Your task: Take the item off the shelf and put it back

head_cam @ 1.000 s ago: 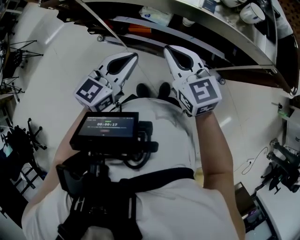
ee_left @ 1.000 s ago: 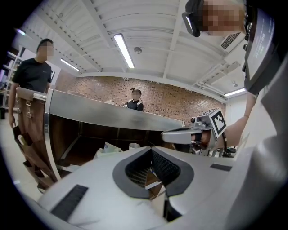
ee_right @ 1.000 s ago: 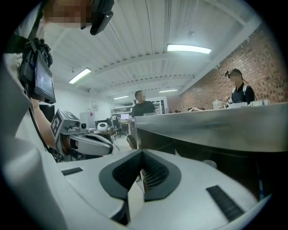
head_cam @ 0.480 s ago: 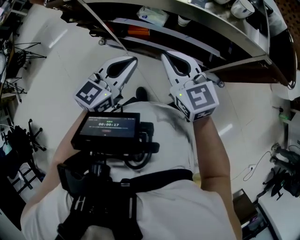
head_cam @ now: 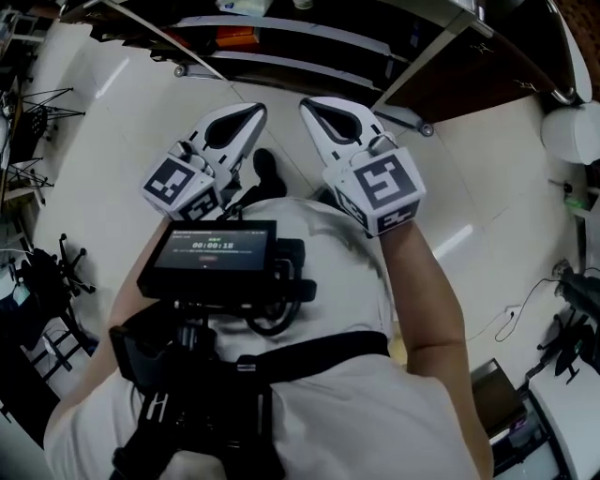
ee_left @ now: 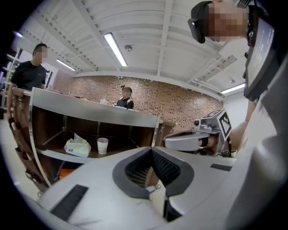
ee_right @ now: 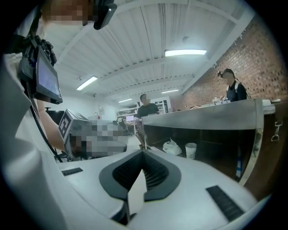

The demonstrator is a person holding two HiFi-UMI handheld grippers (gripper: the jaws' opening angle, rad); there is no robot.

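Observation:
My two white grippers are held side by side in front of my chest and point at a low metal shelf (head_cam: 309, 28). The left gripper (head_cam: 258, 111) is shut and empty, its jaws meeting at the tip (ee_left: 151, 150). Beside it the right gripper (head_cam: 305, 103) is also shut with nothing in it (ee_right: 143, 152). On the shelf's middle board lie a white tissue pack (ee_left: 77, 147) and a paper cup (ee_left: 102, 145). The right gripper view also shows the pack (ee_right: 172, 147) and the cup (ee_right: 191, 150). Both grippers are well short of the shelf.
The shelf stands on castors (head_cam: 425, 129) on a pale floor. Tripods (head_cam: 37, 103) stand at the left, cables and gear (head_cam: 572, 328) at the right. A monitor rig (head_cam: 208, 255) hangs on my chest. People (ee_left: 126, 96) stand behind the shelf's top counter.
The shelf has slid toward the top of the head view and its right end post has come into sight. Both grippers, still shut, have shifted slightly up and left together.

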